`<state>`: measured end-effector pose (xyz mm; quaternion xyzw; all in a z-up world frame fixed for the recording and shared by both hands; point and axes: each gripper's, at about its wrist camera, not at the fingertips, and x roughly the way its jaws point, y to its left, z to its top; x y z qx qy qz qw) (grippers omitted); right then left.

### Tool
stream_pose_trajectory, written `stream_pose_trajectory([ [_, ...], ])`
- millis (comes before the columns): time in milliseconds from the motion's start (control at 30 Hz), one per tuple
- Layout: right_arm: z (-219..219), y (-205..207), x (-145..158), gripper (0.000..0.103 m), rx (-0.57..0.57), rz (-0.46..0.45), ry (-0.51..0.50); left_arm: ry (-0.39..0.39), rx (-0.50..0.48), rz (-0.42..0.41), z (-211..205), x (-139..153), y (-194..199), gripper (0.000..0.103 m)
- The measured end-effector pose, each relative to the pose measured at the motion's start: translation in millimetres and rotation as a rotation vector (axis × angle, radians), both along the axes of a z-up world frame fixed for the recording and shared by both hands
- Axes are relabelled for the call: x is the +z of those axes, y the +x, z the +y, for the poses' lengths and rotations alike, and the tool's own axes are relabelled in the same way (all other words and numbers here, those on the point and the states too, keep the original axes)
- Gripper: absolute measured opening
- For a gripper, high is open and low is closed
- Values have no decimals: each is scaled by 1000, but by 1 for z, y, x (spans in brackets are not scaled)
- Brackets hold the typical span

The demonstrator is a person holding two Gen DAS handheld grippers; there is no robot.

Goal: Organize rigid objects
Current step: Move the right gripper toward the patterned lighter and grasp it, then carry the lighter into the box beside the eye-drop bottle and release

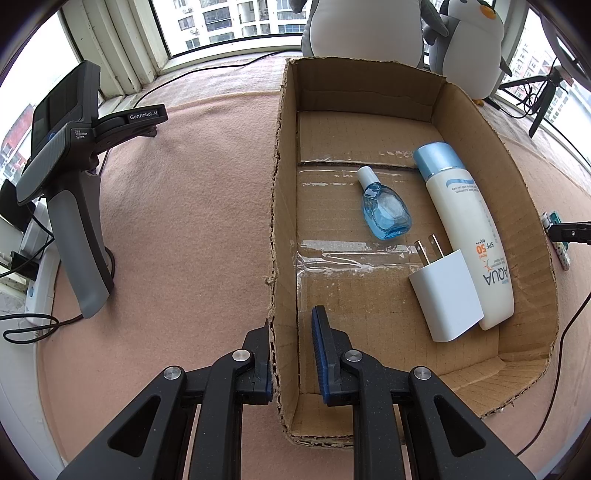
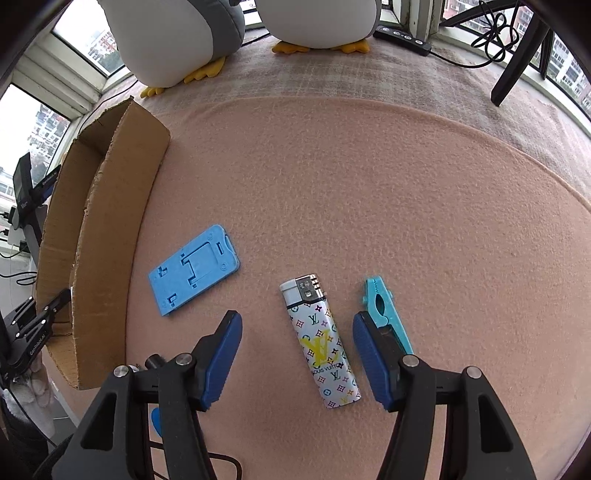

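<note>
A cardboard box (image 1: 284,229) lies open on the pink cloth. It holds a small blue bottle (image 1: 386,210), a white sunscreen bottle (image 1: 465,229) and a white plug adapter (image 1: 445,295). My left gripper (image 1: 291,332) straddles the box's left wall, one finger on each side, with a gap left on the inner side. My right gripper (image 2: 295,332) is open above a patterned lighter (image 2: 320,343), which lies between its fingers. A blue phone stand (image 2: 194,269) lies to the left and a teal clip (image 2: 386,314) to the right, beside the right finger. The box also shows in the right wrist view (image 2: 107,236).
A grey handheld device (image 1: 70,177) stands on the cloth left of the box. Two plush penguins (image 2: 236,33) sit at the far edge by the windows. A black power strip (image 2: 402,37) and cables lie at the back right, near a dark chair leg (image 2: 517,62).
</note>
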<state>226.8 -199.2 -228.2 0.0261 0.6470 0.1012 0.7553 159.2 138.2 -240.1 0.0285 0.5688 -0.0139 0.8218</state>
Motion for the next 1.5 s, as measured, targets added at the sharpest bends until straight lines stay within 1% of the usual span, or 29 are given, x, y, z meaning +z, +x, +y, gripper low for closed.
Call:
stream_pose_trajectory([
  [167,0,-8,-4,42,42,-16,-85,0,1,0,0,0,0,18],
  [333,17,-17,-8,40,121,-53,-185,0,0,0,0,0,0,18],
  [433,28,-22,-8,33,166,-78,-214,0,1,0,0,0,0,18],
  [500,33,-26,-8,31,176,-86,-226,1,2,0,0,-1,0,18],
  [567,34,-26,-9,24,163,-80,-207,1,2,-1,0,-1,0,18],
  [633,34,-25,-10,21,139,-75,-187,2,1,-1,0,-1,0,18],
  [767,32,-26,-10,21,125,-84,-184,2,1,-1,0,0,0,18],
  [1000,19,-38,-2,21,76,-99,-136,2,1,-1,0,0,0,18],
  [1167,17,-40,18,21,62,-146,-100,3,0,-1,0,0,0,18],
  [1367,30,-35,55,21,74,-215,-50,2,1,-2,0,0,0,18],
  [1500,60,-31,73,21,100,-255,-15,3,0,-2,0,0,0,18],
])
